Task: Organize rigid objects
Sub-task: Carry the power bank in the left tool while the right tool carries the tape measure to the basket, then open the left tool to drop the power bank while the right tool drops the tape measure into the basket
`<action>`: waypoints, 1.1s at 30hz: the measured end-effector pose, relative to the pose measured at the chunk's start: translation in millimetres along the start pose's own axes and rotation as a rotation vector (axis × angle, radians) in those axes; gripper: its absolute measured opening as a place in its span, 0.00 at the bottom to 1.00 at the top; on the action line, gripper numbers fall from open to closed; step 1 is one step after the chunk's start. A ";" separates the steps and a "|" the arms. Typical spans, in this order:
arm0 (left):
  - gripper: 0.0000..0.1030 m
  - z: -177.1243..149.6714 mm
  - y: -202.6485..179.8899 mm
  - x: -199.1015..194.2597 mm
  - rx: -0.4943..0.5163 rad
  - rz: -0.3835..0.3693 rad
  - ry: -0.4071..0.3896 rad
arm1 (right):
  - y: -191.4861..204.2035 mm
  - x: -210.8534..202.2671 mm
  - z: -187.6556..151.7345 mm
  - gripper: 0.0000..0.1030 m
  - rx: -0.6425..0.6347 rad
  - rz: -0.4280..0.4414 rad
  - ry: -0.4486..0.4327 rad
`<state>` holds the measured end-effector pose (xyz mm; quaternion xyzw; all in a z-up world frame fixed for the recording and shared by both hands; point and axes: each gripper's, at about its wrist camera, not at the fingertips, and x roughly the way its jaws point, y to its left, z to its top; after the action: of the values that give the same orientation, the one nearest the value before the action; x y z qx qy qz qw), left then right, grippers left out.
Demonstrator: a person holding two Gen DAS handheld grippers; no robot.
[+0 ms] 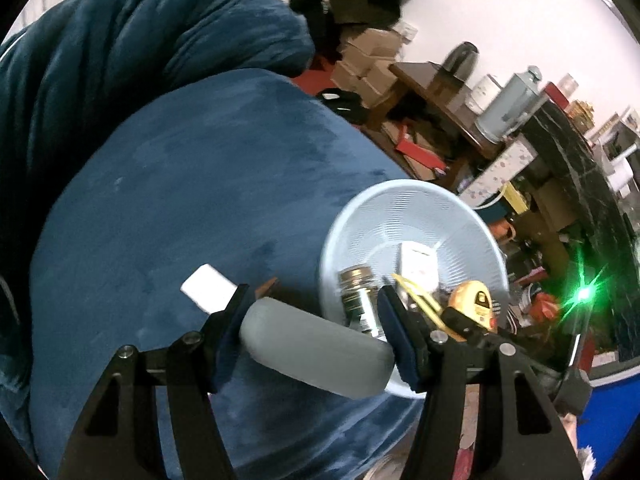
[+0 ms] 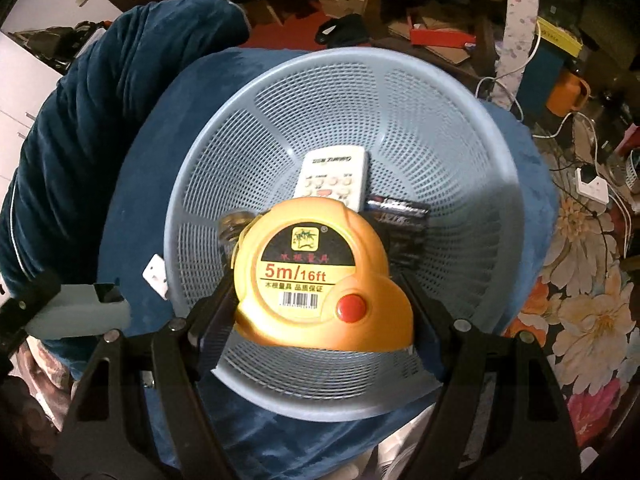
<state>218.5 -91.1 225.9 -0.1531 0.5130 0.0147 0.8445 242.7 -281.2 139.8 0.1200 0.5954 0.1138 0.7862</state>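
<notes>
My left gripper (image 1: 316,314) is shut on a grey oblong case (image 1: 316,344), held crosswise just above the blue cushion (image 1: 180,208), beside the rim of the light blue mesh basket (image 1: 404,196). My right gripper (image 2: 320,296) is shut on a yellow tape measure (image 2: 316,268), which hangs over the basket (image 2: 460,160). Inside the basket lie a white remote (image 2: 336,172), a black packet (image 2: 400,216) and a jar with a metal lid (image 2: 234,220). The left wrist view shows the tape measure (image 1: 474,300) and the jar (image 1: 358,296) in the basket too.
A small white flat object (image 1: 208,292) lies on the cushion left of the basket. A dark blue bolster (image 1: 120,40) rises behind. Right of the cushion is a floral cloth (image 2: 592,300) with cables and a power strip (image 2: 592,184). Boxes and clutter fill the far side.
</notes>
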 end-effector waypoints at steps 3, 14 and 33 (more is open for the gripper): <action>0.63 6.7 -22.1 13.5 0.036 -0.028 0.014 | -4.1 -2.9 3.3 0.76 -0.005 -0.027 -0.015; 0.20 25.1 -77.0 68.9 0.122 -0.092 0.065 | -13.6 -5.2 7.6 0.75 -0.044 -0.064 -0.014; 0.99 15.8 -59.7 79.4 0.122 0.058 0.116 | -4.4 -11.3 12.3 0.95 -0.100 -0.110 -0.058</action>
<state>280.5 -154.2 178.1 -0.0872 0.5651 -0.0008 0.8204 251.7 -289.6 151.9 0.0511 0.5717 0.0966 0.8132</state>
